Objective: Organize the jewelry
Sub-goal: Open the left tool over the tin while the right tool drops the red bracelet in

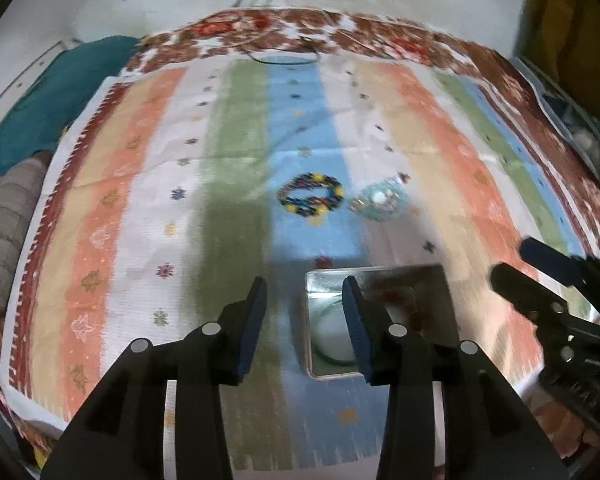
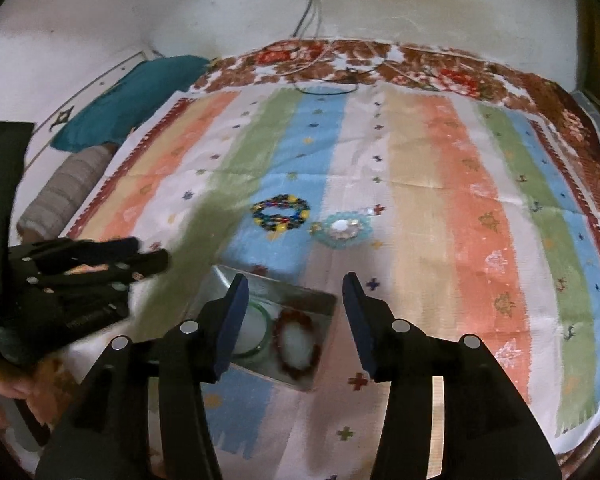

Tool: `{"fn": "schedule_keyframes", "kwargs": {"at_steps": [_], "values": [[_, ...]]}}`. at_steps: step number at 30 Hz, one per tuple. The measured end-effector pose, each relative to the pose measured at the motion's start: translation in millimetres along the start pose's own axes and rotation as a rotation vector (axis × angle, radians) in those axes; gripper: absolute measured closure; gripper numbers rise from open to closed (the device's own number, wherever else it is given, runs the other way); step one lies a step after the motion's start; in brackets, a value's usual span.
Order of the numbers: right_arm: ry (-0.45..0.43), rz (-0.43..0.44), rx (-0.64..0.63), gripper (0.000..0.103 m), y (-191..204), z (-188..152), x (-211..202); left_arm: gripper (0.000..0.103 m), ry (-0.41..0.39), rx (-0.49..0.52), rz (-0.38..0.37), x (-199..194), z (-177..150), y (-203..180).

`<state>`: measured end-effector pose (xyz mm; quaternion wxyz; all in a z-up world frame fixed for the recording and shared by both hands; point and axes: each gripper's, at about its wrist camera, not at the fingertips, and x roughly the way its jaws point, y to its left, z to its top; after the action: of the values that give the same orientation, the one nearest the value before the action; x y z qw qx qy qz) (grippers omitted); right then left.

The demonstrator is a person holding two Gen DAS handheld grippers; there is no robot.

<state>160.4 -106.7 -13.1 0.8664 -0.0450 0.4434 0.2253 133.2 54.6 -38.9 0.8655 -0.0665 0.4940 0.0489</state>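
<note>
The metal tin [image 2: 324, 300] sits on the striped cloth [image 2: 480, 208], and that's our landmark. Inside it lie a green bangle [image 2: 265, 322] and, just beside it on the right, a reddish-brown beaded bracelet [image 2: 300, 344], both resting on white padding. Beyond the tin, out on the blue stripe, lies a multicoloured beaded bracelet [image 2: 281, 214] with yellow beads, well apart from the tin. Just to the right of that one, nearly touching it, is a pale teal beaded piece [image 2: 344, 229] with a white centre.

The right gripper [image 2: 296, 320] hovers over the tin's near right corner, fingers spread wide, nothing between them. The left gripper [image 1: 305, 322] hangs at the tin's left edge, likewise spread and holding nothing. Farther out, past the cloth's far edge, a brown floral cover [image 2: 420, 60] shows, with a teal cushion [image 2: 132, 96] off to the far left.
</note>
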Motion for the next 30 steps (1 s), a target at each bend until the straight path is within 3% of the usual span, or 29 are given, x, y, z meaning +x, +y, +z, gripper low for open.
{"fn": "schedule_keyframes", "kwargs": {"at_steps": [7, 20, 25, 30], "values": [[0.022, -0.015, 0.048, 0.051, -16.7, 6.8, 8.6, 0.062, 0.019, -0.054, 0.012, 8.2, 5.8, 15.7], [0.056, -0.039, 0.063, 0.036, -30.0, 18.5, 26.7, 0.034, 0.003, -0.044, 0.032, 21.2, 22.8, 14.6], [0.061, -0.029, 0.069, 0.022, -32.7, 24.4, 32.8, 0.023, -0.006, -0.032, 0.035, 26.5, 31.7, 14.1], [0.079, -0.045, 0.068, 0.021, -35.4, 29.5, 45.9, 0.019, 0.013, -0.043, 0.025, 35.5, 36.9, 18.7]]}}
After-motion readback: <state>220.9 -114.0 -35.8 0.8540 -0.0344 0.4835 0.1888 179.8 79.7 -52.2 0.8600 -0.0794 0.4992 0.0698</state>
